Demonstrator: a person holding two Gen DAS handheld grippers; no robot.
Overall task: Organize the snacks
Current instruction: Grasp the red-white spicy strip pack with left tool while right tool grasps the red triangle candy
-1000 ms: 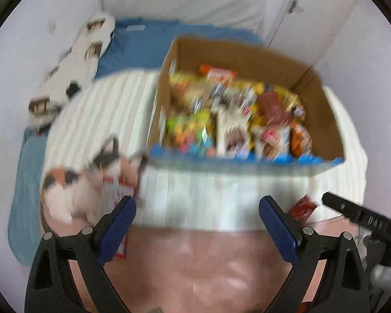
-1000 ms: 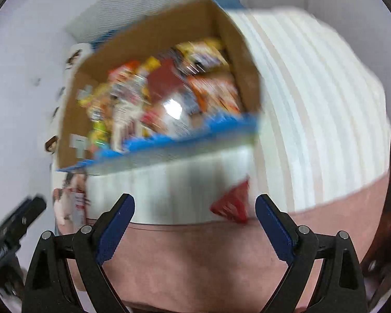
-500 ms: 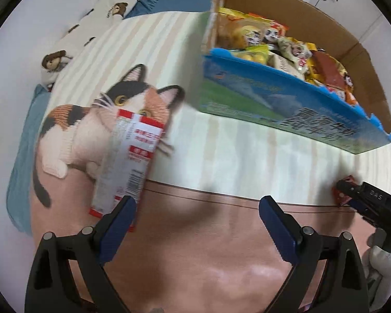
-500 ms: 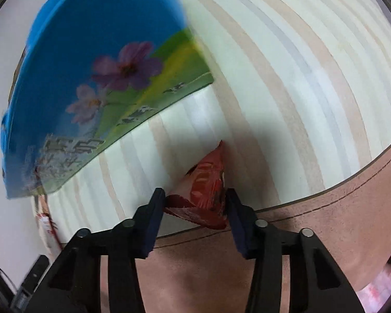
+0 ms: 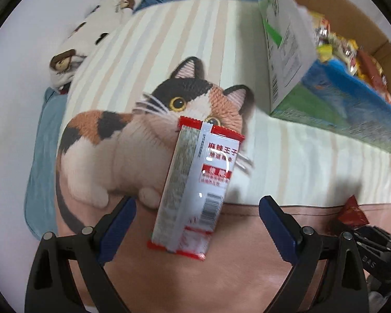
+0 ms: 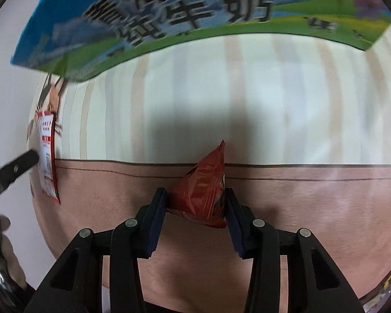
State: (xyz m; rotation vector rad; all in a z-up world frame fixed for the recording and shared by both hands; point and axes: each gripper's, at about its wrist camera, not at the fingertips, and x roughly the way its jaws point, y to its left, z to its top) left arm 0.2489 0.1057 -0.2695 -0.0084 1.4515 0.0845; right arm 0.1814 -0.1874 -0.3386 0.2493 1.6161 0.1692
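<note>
The right gripper (image 6: 196,203) is clenched on a red packet (image 6: 203,193) at lower centre. The left gripper (image 5: 196,224) hangs released over a white packet (image 5: 195,190), seemingly lying on the bed (image 5: 299,161). Next, probably: lift the red packet to the box (image 5: 352,120), upper right.

A cat-print blanket (image 5: 153,120) lies beside a bear-print pillow (image 5: 91,23).

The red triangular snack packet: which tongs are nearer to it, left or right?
Right. The right tongs are shut on the red triangular snack packet; the left tongs stand open around the long white-and-red packet, well aside.
</note>
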